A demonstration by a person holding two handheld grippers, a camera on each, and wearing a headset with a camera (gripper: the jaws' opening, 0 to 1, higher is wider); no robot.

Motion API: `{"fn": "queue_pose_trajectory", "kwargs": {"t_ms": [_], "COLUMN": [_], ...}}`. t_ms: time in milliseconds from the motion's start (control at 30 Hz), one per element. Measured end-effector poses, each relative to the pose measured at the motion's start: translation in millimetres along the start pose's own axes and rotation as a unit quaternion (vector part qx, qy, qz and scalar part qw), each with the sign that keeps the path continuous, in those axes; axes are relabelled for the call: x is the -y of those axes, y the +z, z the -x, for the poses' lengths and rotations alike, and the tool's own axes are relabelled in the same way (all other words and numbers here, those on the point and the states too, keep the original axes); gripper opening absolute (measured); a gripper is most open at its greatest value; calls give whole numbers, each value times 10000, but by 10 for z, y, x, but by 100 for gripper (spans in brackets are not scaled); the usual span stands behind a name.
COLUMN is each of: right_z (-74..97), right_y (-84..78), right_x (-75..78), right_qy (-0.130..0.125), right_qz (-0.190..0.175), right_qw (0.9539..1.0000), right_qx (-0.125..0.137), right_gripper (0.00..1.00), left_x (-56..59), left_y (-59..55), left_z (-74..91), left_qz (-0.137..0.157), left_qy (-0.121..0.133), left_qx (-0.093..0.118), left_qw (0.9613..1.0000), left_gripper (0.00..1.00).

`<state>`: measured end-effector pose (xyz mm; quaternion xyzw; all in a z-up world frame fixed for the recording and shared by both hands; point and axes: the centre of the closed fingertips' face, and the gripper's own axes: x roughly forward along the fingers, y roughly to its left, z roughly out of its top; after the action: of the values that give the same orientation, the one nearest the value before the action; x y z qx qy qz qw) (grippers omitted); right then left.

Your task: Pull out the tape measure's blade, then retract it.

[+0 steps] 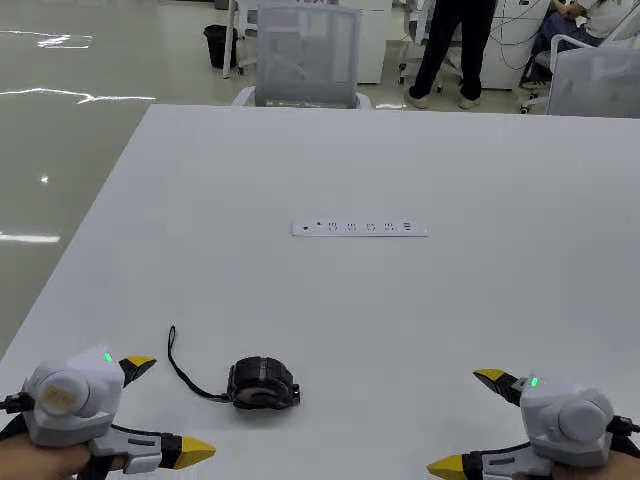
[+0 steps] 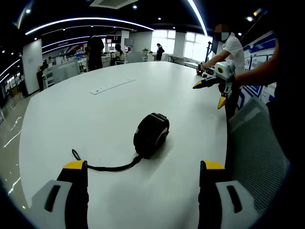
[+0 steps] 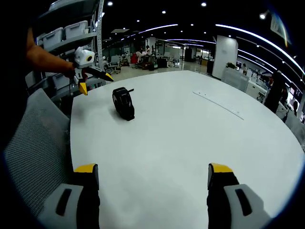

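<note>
A black tape measure lies on the white table near its front edge, with a black wrist strap trailing to its left. Its blade is not drawn out. My left gripper hovers open at the front left, a short way from the tape measure, which sits just ahead of its yellow-tipped jaws. My right gripper stands open at the front right, well apart from the tape measure. Nothing is between either pair of jaws.
A flush white power strip is set into the table's middle. A grey mesh chair stands at the far edge. People stand beyond the table at the back right. Shiny floor lies to the left.
</note>
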<state>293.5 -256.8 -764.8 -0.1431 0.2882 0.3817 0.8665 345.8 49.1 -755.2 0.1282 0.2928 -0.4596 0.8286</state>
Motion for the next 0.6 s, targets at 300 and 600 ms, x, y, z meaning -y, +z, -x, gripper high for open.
{"fn": "queue_pose_trajectory", "kwargs": {"t_ms": [300, 600], "right_z": [-377, -749], "right_y": [289, 535], "right_x": [-85, -232], "right_qy": [356, 713], "right_qz": [262, 436], "right_qw": [9990, 9965], "right_qx": [70, 80], "right_gripper": [95, 94], "left_x": [19, 26], "left_y": [139, 311], "left_z": [-271, -473], "left_qz": [-498, -842], "left_qy": [-319, -600], "left_qx": [-283, -406], "left_qw": [9978, 9938], "left_gripper": [84, 81]}}
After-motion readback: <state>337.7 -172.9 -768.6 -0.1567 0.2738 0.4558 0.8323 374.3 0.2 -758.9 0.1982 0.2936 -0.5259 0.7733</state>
